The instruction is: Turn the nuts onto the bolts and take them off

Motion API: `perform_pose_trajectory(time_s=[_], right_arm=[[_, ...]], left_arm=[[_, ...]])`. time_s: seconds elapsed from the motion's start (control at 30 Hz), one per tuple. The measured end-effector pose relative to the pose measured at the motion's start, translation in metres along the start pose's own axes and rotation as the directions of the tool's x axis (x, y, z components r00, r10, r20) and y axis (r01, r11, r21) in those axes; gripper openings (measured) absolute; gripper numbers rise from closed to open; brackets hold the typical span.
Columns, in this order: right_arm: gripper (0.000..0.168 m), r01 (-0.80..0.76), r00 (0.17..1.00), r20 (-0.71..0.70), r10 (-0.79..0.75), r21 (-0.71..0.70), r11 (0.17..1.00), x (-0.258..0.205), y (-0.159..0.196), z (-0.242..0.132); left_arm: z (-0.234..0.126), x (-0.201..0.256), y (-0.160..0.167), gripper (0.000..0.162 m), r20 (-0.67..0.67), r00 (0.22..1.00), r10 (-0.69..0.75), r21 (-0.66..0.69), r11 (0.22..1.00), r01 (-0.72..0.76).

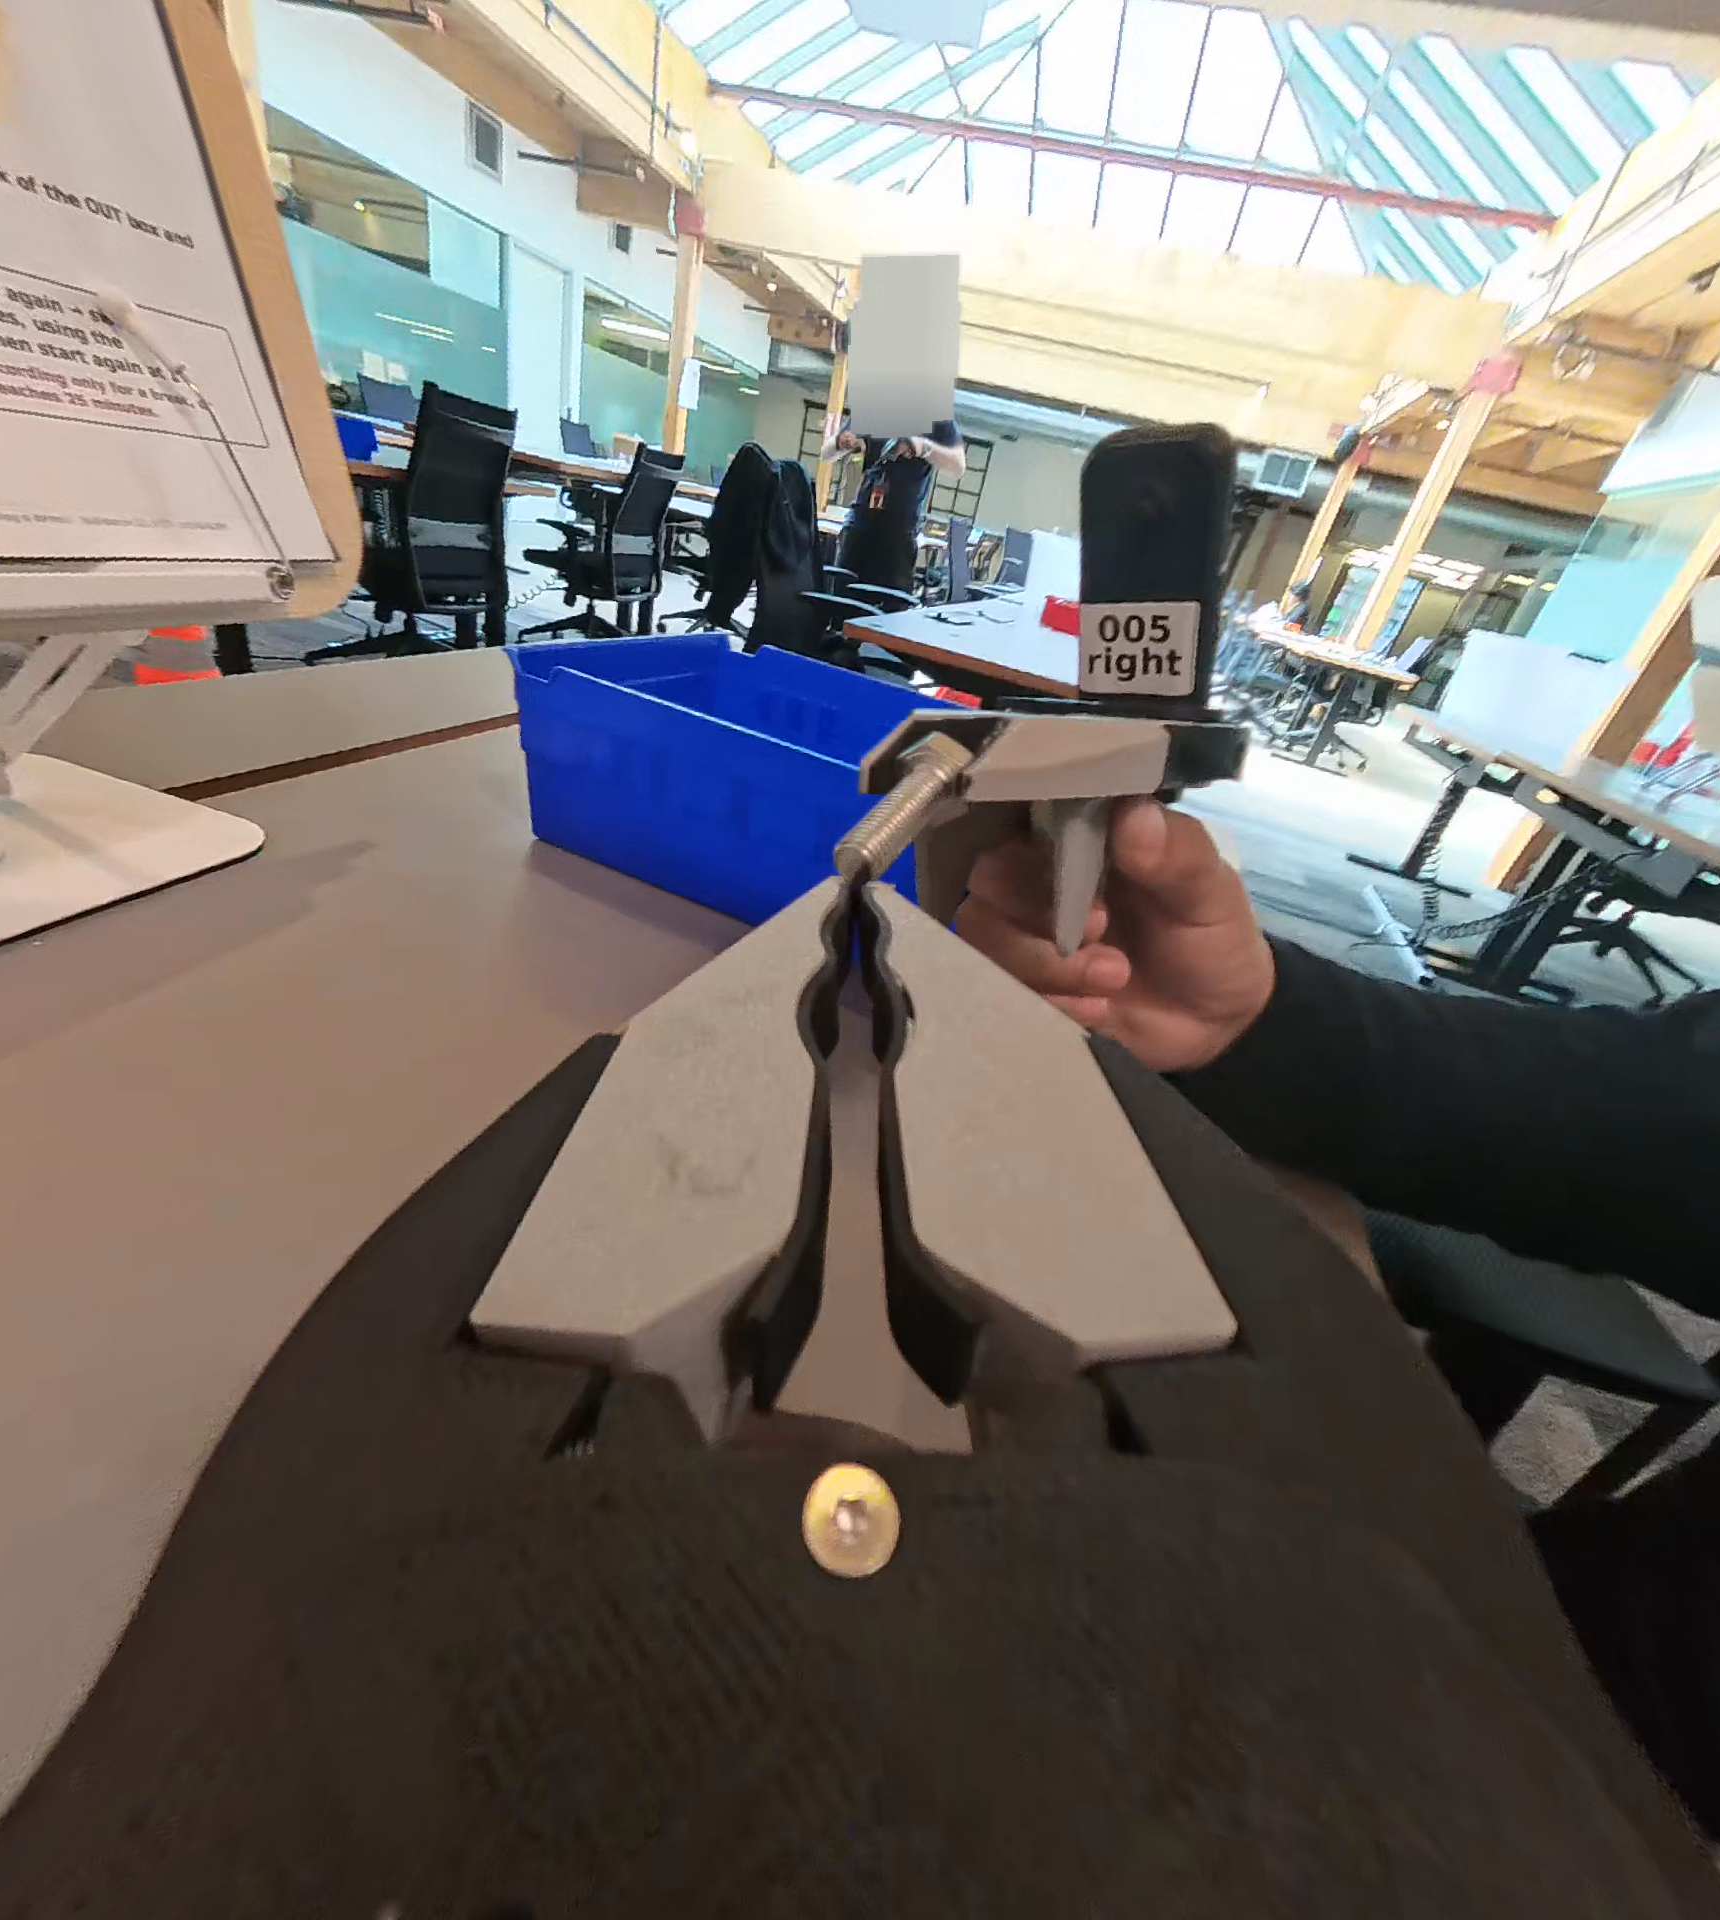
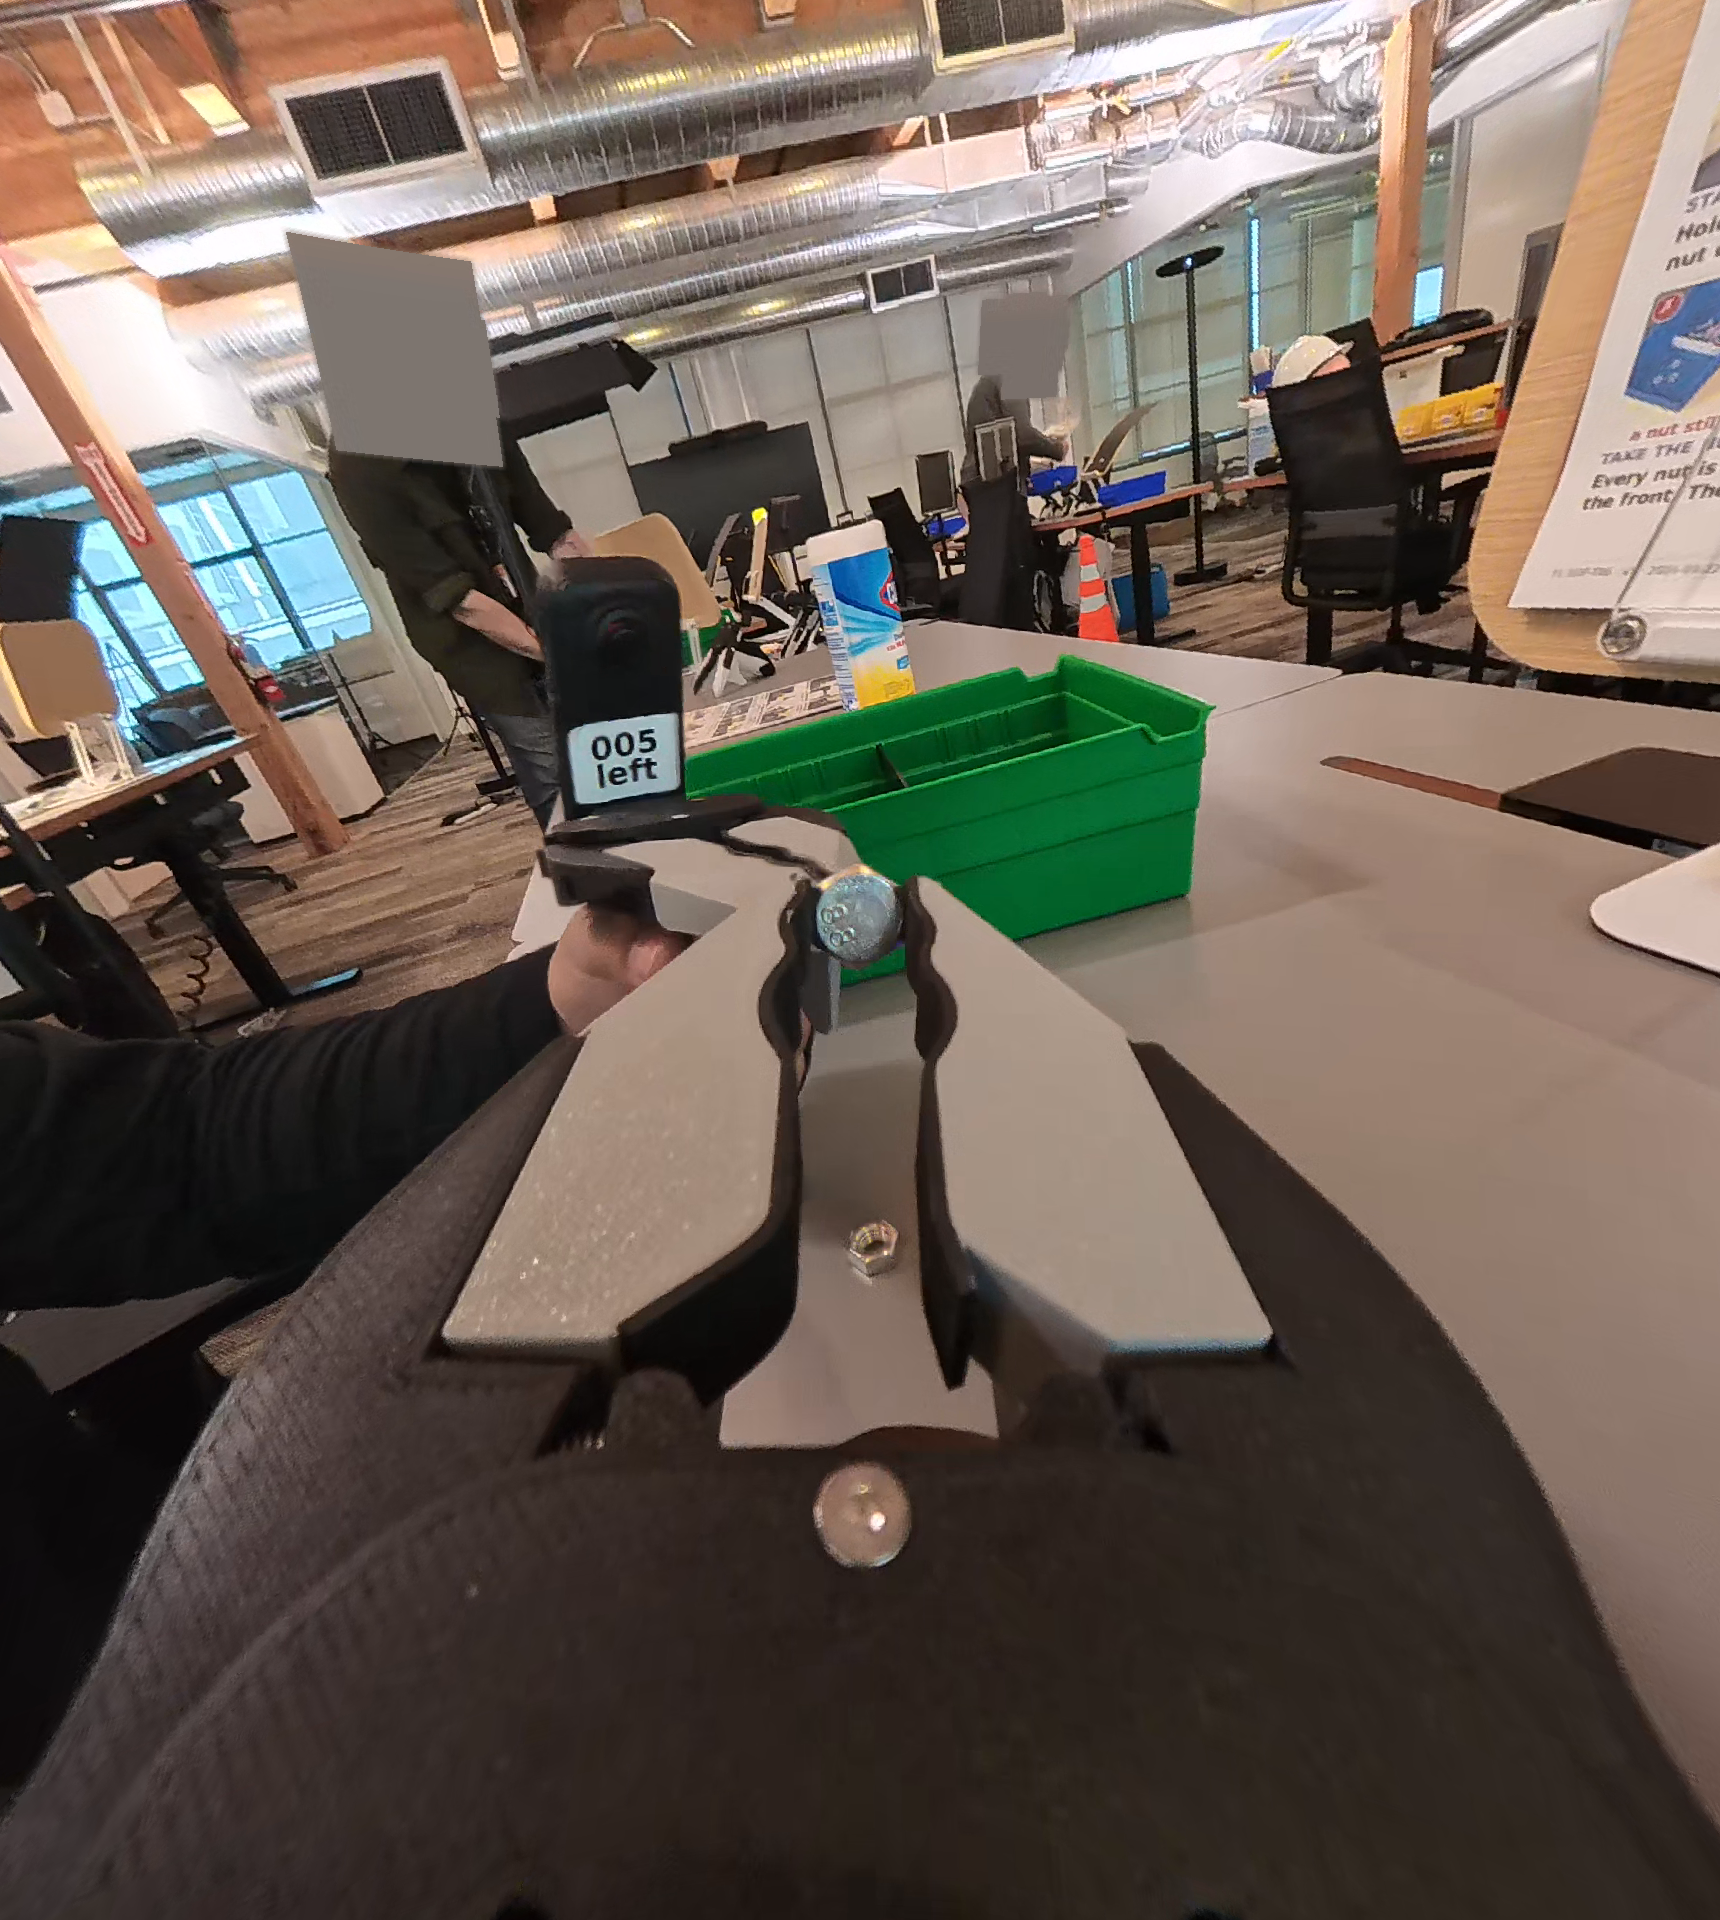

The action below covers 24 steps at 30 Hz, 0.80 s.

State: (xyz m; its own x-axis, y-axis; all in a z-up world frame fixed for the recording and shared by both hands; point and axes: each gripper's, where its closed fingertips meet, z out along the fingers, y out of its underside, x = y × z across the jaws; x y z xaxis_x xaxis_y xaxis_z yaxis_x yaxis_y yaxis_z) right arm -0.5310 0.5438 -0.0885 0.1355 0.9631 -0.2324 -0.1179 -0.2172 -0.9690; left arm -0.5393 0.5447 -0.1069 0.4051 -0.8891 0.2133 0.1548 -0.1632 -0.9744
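Right gripper (image 2: 858, 920) is pinching the bolt (image 2: 857, 913) by its hex head, right at the fingertips. In the right wrist view the head is facing the camera, so the shank is running away from it and is hidden. In the left wrist view the same gripper (image 1: 923, 764) is sitting ahead and slightly right of the left tongs, with the threaded shank (image 1: 897, 821) sticking out of it down-left toward the left tips.

Left gripper (image 1: 854, 896) is showing its fingers pressed together, with only a thin wavy slit between the pads. The free end of the shank is sitting just above and left of those tips, touching or nearly so; I cannot tell whether the tips are nipping the thread end. No nut is showing on the visible thread.

1 loose nut (image 2: 872, 1248) is lying flat on the grey table (image 2: 1458, 1039), seen through the gap between the right gripper's fingers, well back from the tips, near the finger roots.

A green bin (image 2: 1032, 831) with dividers is standing on the table beyond the right tips, slightly right. A blue bin (image 1: 690, 769) is standing beyond the left tips, slightly left, behind the shank. A hand (image 1: 1136, 935) is gripping the right tool's handle, right of the left tips. A sheet stand (image 1: 77, 343) is sitting far left of the left tongs.
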Motion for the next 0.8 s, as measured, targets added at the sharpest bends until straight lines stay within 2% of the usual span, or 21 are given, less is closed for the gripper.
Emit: perform_pose_trajectory(time_s=[0.3, 0.8], right_arm=[[0.014, 0.006, 1.0, 0.011, -0.006, -0.009, 1.0, -0.001, 0.003, 0.001], [0.014, -0.001, 0.999, 0.033, 0.003, -0.078, 0.997, -0.004, 0.02, 0.01]], left_arm=[[-0.001, 0.001, -0.007, 0.0, -0.047, 0.991, -0.123, 0.075, 0.989, 0.126], [-0.004, 0.005, -0.015, 0.002, -0.078, 0.987, -0.141, 0.118, 0.982, 0.15]])
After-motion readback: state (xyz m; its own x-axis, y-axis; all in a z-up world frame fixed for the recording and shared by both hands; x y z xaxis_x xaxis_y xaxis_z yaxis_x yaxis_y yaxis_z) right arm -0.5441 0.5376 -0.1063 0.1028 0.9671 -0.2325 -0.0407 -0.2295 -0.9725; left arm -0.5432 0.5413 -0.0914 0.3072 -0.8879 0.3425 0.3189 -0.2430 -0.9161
